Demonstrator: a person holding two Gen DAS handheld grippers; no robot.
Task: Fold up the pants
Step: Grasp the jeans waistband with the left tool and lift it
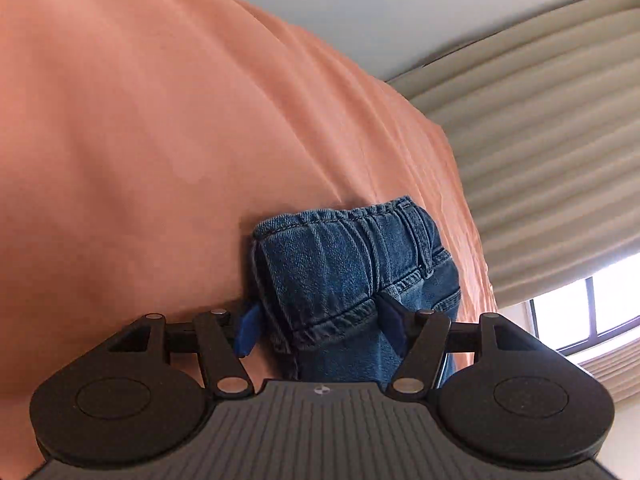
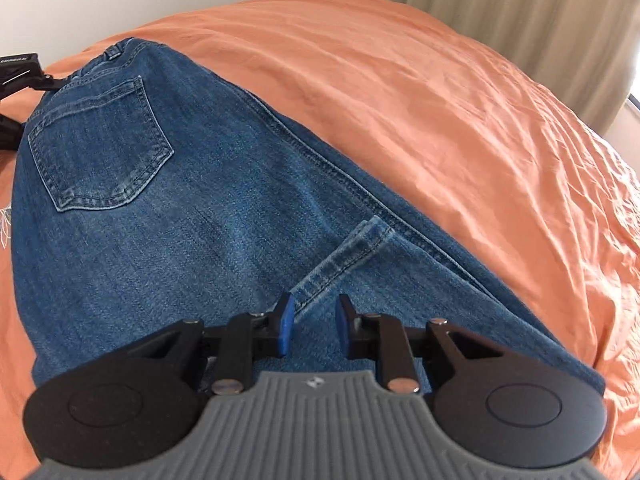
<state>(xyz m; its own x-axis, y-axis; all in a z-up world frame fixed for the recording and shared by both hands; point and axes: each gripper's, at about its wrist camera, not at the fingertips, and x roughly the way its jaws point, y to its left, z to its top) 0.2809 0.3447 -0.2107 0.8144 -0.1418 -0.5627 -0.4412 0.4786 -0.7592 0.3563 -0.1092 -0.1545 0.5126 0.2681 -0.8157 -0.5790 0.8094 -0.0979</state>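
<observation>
Jeans (image 2: 192, 216) lie flat on the orange bedsheet (image 2: 460, 120), folded lengthwise, back pocket (image 2: 100, 144) facing up in the upper left of the right wrist view. Their long axis runs from the waistband at the upper left of that frame down toward the lower right, where the legs pass under the right gripper (image 2: 312, 324).

Its blue-padded fingers (image 2: 286, 326) stand apart with a narrow gap, released, hovering just over the denim beside a hem (image 2: 344, 260) that lies doubled back across the leg at centre frame. Whether the pads touch the cloth, I cannot tell.

The left gripper (image 1: 320, 328) sits at the waistband end. In its own view the fingers (image 1: 249, 330) are spread wide, one on each side of the bunched elastic waistband (image 1: 352, 248) at lower centre of the frame, near the denim but not clamped on it. Its black body also shows at the far left edge of the right wrist view, touching the waist.

So each hand is nearest one end of the garment: left at the waist, right over the leg and hem. The next fold likely turns on this lengthwise line, bringing one end along it to the other, and both grips would have to close first.
</observation>
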